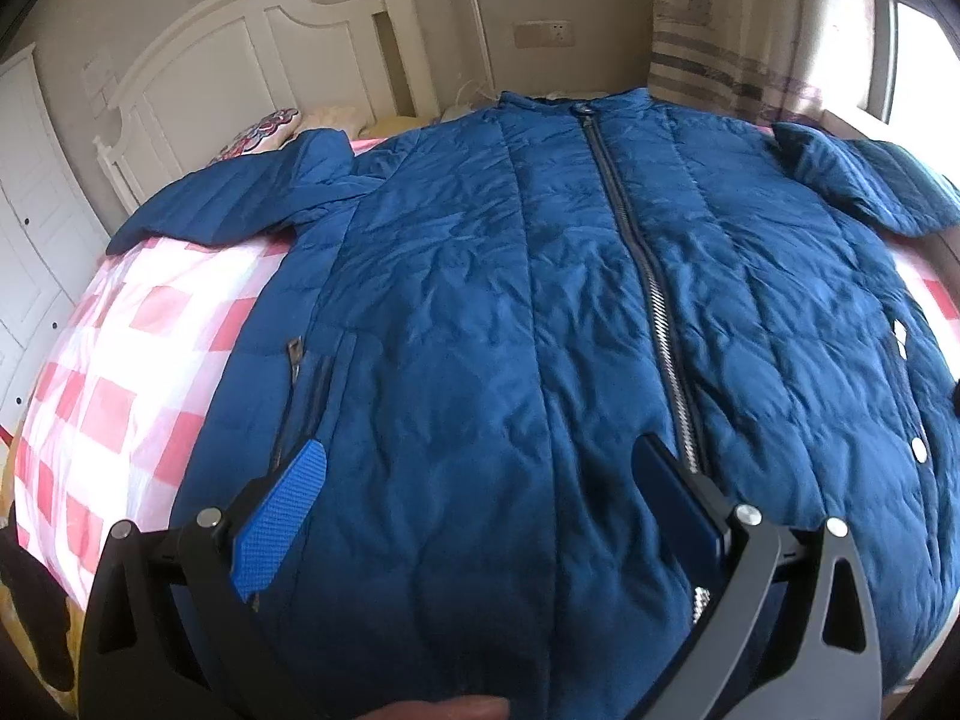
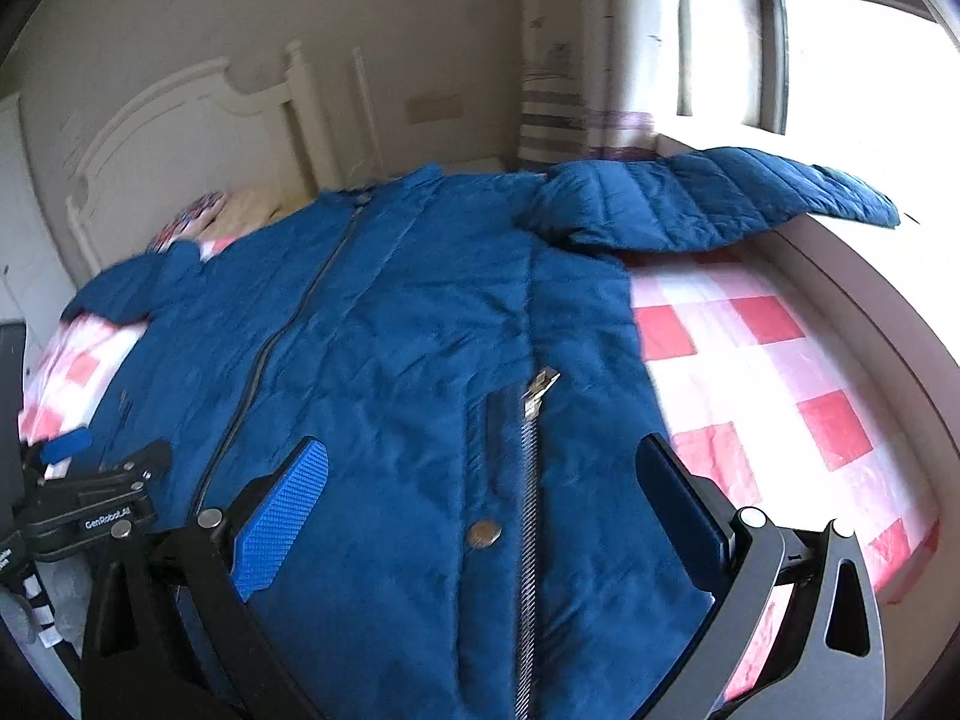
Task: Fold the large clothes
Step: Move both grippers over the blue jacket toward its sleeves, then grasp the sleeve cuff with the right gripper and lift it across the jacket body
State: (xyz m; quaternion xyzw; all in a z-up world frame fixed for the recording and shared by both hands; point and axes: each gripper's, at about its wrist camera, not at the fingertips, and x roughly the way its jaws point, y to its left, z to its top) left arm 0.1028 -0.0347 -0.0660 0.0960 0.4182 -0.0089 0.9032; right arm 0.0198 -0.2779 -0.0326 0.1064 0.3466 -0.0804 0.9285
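A large blue padded jacket (image 1: pixel 480 276) lies spread front-up on the bed, its centre zip (image 1: pixel 642 276) done up. The sleeves stick out to either side, the left sleeve (image 1: pixel 228 198) on the sheet and the right sleeve (image 2: pixel 720 198) reaching onto the window sill. My left gripper (image 1: pixel 480 456) hovers open over the lower front, just left of the zip, with nothing between its fingers. My right gripper (image 2: pixel 483 450) is open over the jacket's right side, above a pocket zip (image 2: pixel 534 402) and a snap button (image 2: pixel 485 534). The left gripper (image 2: pixel 105 456) also shows at the right wrist view's left edge.
The bed has a pink-and-white checked sheet (image 1: pixel 138 348). A white headboard (image 1: pixel 240 60) and a patterned pillow (image 1: pixel 258 132) are at the far left. A striped curtain (image 2: pixel 570 108) and the window sill (image 2: pixel 870 276) border the right side. White cupboard doors (image 1: pixel 30 228) stand left.
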